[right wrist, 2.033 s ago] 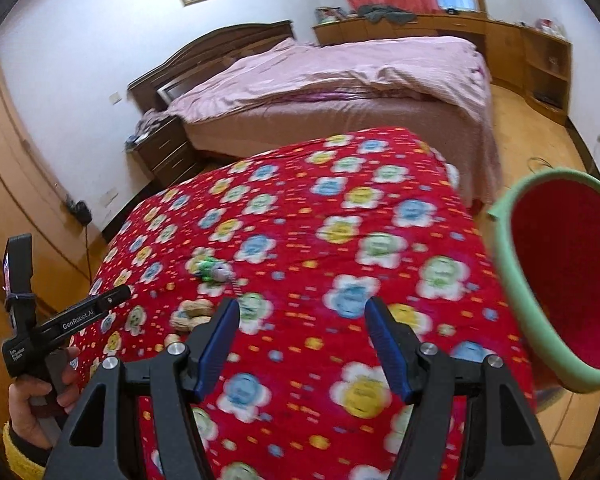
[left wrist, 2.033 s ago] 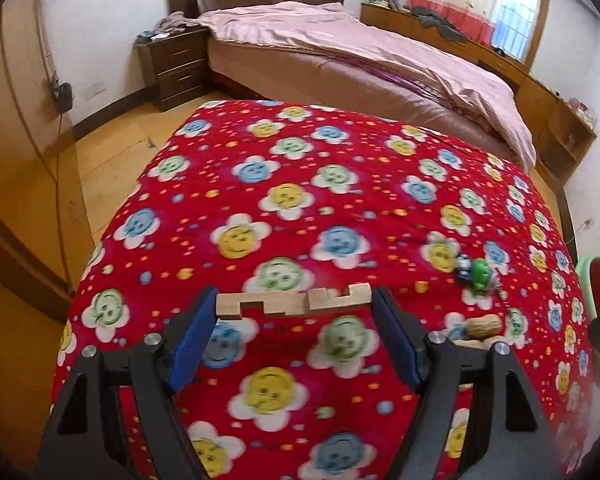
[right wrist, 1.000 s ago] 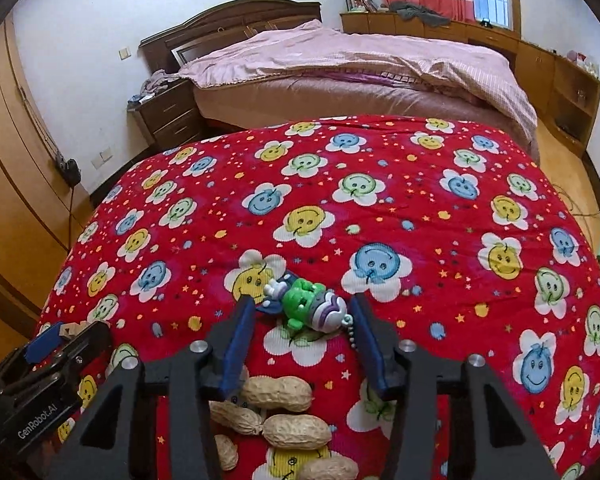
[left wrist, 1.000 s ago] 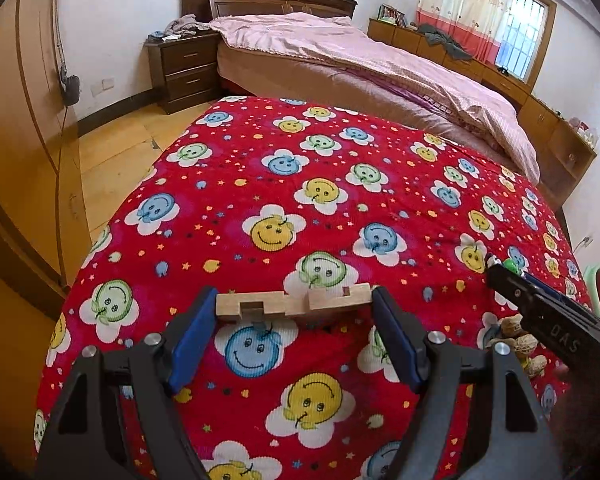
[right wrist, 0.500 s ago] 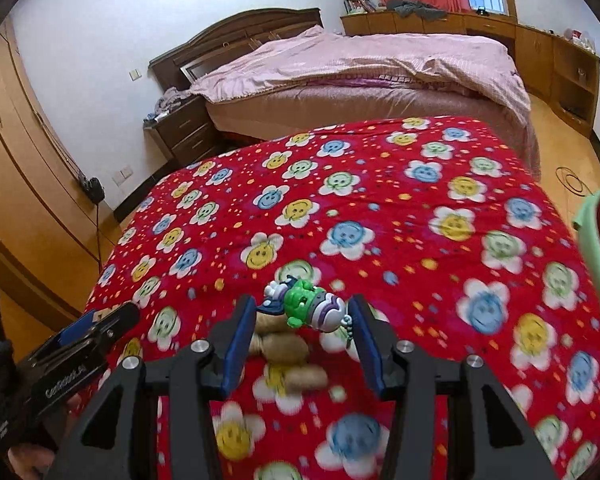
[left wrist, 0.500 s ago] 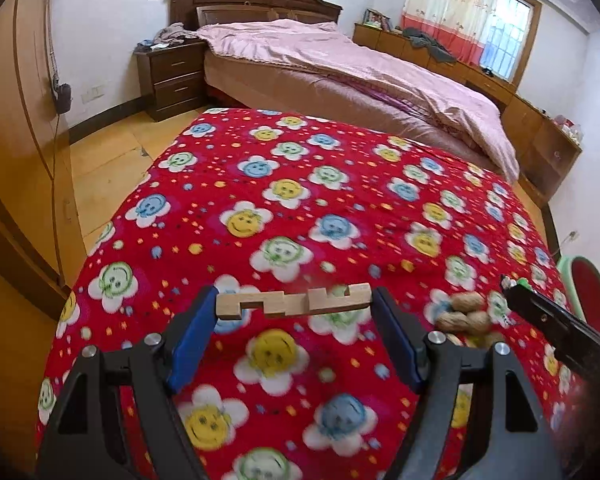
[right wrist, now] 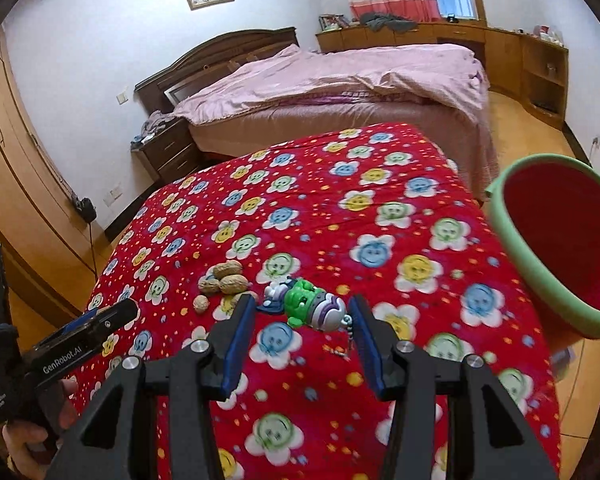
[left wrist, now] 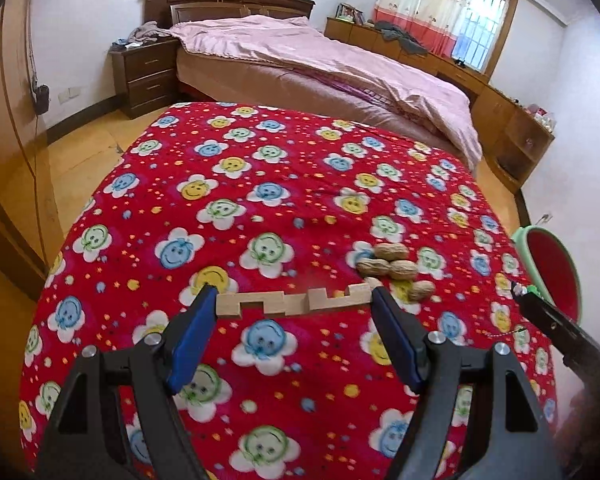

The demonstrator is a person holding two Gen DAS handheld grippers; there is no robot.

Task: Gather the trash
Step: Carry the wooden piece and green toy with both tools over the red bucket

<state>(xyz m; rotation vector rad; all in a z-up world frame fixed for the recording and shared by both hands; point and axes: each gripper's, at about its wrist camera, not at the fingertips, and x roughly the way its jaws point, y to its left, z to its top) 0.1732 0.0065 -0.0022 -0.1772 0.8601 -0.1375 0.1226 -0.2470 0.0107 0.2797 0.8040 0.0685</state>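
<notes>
My left gripper (left wrist: 293,304) is shut on a notched wooden block (left wrist: 293,302), held end to end above the red flowered blanket (left wrist: 260,200). My right gripper (right wrist: 302,314) is shut on a green and purple toy keychain (right wrist: 312,308) with its chain hanging down. Several peanuts (left wrist: 392,266) lie on the blanket just beyond the block; they also show in the right wrist view (right wrist: 224,278), left of the toy. A green bin with a red inside (right wrist: 564,252) stands off the blanket's right edge; it also shows in the left wrist view (left wrist: 550,264).
A bed with a pink cover (left wrist: 320,64) stands behind the blanket-covered surface. A dark nightstand (left wrist: 144,76) is at the back left, wooden wardrobes (right wrist: 16,168) on the left, cabinets (right wrist: 520,60) along the right wall. The left gripper's body (right wrist: 60,356) shows at lower left.
My right gripper closed on the toy keychain, lifted it off the blanket and carried it right toward the bin. My left gripper kept the wooden block and rose a little.
</notes>
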